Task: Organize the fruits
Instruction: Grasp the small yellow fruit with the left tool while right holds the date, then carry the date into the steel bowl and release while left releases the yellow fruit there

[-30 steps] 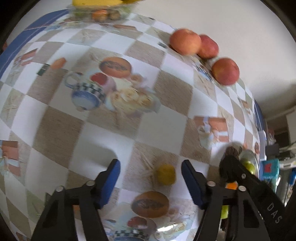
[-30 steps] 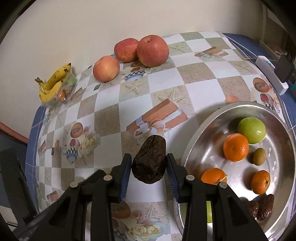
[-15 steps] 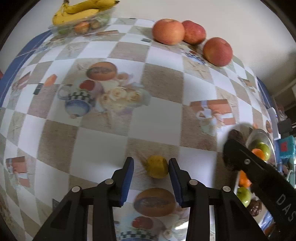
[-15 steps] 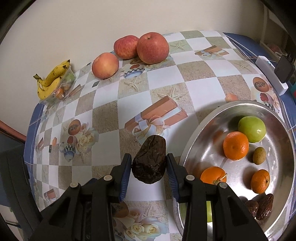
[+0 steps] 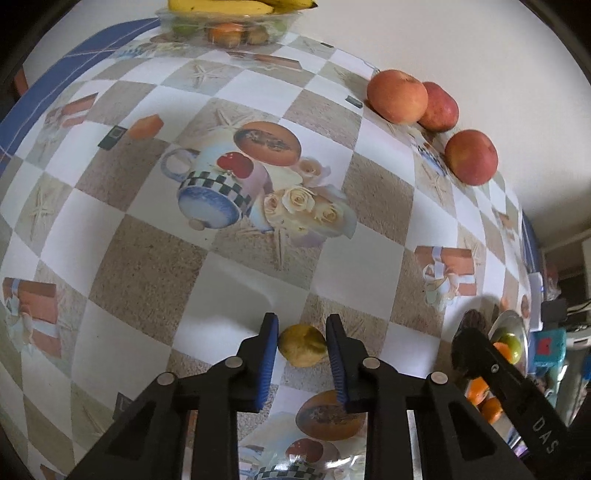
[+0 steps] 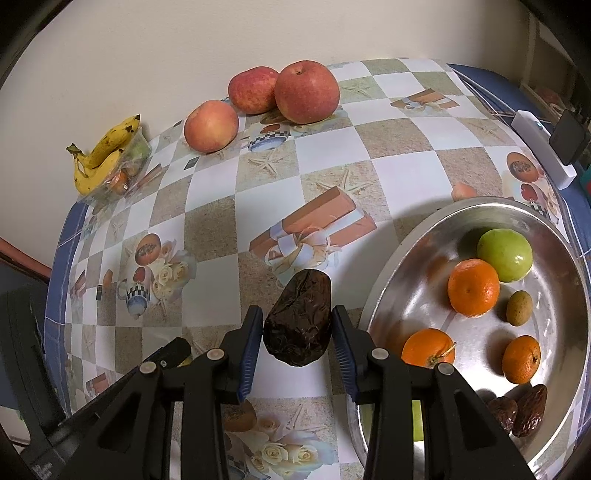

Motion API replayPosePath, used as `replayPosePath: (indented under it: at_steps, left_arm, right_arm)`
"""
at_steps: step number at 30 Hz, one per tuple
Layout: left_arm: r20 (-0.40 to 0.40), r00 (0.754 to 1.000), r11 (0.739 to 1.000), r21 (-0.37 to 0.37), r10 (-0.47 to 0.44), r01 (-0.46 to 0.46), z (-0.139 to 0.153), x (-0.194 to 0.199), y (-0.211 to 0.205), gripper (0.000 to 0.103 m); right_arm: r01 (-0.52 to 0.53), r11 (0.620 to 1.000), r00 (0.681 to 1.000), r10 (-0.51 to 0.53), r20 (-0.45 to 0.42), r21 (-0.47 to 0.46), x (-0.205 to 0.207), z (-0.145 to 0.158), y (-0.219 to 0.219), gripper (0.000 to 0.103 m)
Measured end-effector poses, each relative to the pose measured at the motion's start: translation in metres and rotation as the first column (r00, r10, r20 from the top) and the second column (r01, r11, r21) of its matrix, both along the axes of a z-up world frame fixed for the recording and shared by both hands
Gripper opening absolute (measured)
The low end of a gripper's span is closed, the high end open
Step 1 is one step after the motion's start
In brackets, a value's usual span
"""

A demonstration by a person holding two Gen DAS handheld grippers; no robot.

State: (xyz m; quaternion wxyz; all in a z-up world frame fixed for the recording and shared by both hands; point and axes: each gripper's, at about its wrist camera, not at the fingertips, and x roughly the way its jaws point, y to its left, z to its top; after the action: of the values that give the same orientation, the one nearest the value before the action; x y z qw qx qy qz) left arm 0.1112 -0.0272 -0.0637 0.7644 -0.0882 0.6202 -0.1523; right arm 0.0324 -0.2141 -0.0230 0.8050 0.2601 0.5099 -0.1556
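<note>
In our left gripper [image 5: 301,349] we are clamping a small, dull yellow-green round fruit [image 5: 302,345], its skin faintly dimpled, both blue pads touching its sides just above the checked, picture-printed tablecloth [image 5: 229,280]. Ahead of it the cloth is lying bare up to 3 red-orange apples [image 5: 397,96] sitting near the far wall edge, and a clear tub with yellow bananas [image 5: 236,5] on top is sitting at the far corner.

In our right gripper [image 6: 297,338] we are pinching a large, wrinkled dark-brown date [image 6: 298,323] between the narrowed jaws, above the cloth and just left of the rim of the oval shiny metal tray [image 6: 388,284]. The tray is holding a green apple [image 6: 505,254], 3 oranges [image 6: 473,287], a small olive-brown fruit [image 6: 519,308] and 2 more dates [image 6: 524,410], with bare metal showing between them. A white box [image 6: 543,147] is lying at the table's right edge.
</note>
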Motion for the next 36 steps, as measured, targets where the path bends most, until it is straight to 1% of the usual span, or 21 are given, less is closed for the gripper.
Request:
replayPosePath:
  at_steps: [3,9,11,15,22,26,28,30,36]
  left_arm:
    - [0.013,1.000,0.999,-0.044,0.023,-0.023,0.012,0.000,0.007,0.028]
    - [0.105,0.994,0.995,-0.097,0.019,-0.009,0.048,-0.004,0.008,0.028]
    - [0.127,0.992,0.994,-0.108,-0.001,0.015,0.057,-0.008,0.001,0.028]
    - [0.143,0.988,0.990,-0.118,-0.058,0.075,0.064,-0.020,-0.018,0.028]
    - [0.163,0.971,0.977,-0.097,-0.174,0.192,0.068,-0.044,-0.059,0.028]
    - [0.174,0.953,0.959,-0.096,-0.249,0.268,0.071,-0.062,-0.083,0.028]
    - [0.186,0.938,0.946,-0.085,-0.294,0.313,0.072,-0.072,-0.097,0.028]
    - [0.197,0.920,0.932,-0.070,-0.338,0.357,0.072,-0.082,-0.111,0.028]
    - [0.220,0.858,0.878,-0.018,-0.463,0.478,0.064,-0.114,-0.154,0.028]
  right_arm:
    - [-0.003,1.000,1.000,0.003,0.006,-0.002,-0.001,0.003,0.002,0.040]
    - [-0.003,1.000,1.000,0.003,0.029,-0.006,-0.008,0.012,0.002,0.040]
    - [0.000,1.000,0.999,0.001,0.034,-0.012,-0.012,0.015,0.001,0.040]
    - [0.021,0.999,0.999,-0.020,0.033,-0.047,-0.023,0.022,-0.009,0.040]
    - [0.119,0.989,0.993,-0.117,0.027,-0.088,-0.052,0.029,-0.047,0.040]
    - [0.170,0.977,0.985,-0.171,0.003,-0.128,-0.068,0.031,-0.067,0.040]
    - [0.185,0.972,0.982,-0.189,-0.010,-0.146,-0.074,0.030,-0.075,0.040]
    - [0.197,0.968,0.979,-0.203,-0.023,-0.158,-0.078,0.029,-0.081,0.040]
    - [0.228,0.956,0.970,-0.239,-0.043,-0.186,-0.095,0.028,-0.104,0.040]
